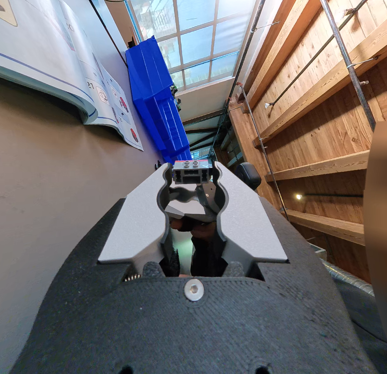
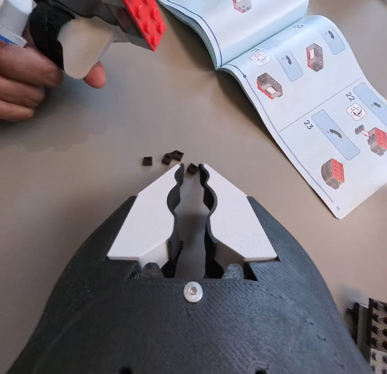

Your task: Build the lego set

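- Left hand-held gripper [image 1: 191, 173] clamped on the grey-and-red lego assembly [image 1: 190, 172], raised off the desk [image 2: 146, 117]; could twist or slip if squeezed unevenly.
- Right hand-held gripper [image 2: 190, 167] parted, straddling one tiny dark piece [image 2: 191, 168] on the desk; may flick it away or nudge the three neighbouring pieces [image 2: 167, 157].
- Might pinch it crooked, given the size.

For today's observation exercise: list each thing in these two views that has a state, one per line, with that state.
Left gripper: shut on the block, held off the table.
Block: gripped, grey with red plate.
Right gripper: open, tips astride one small piece.
Small dark pieces: four, loose on the table.
Booklet: open, flat on the table.
Blue bins: stacked.
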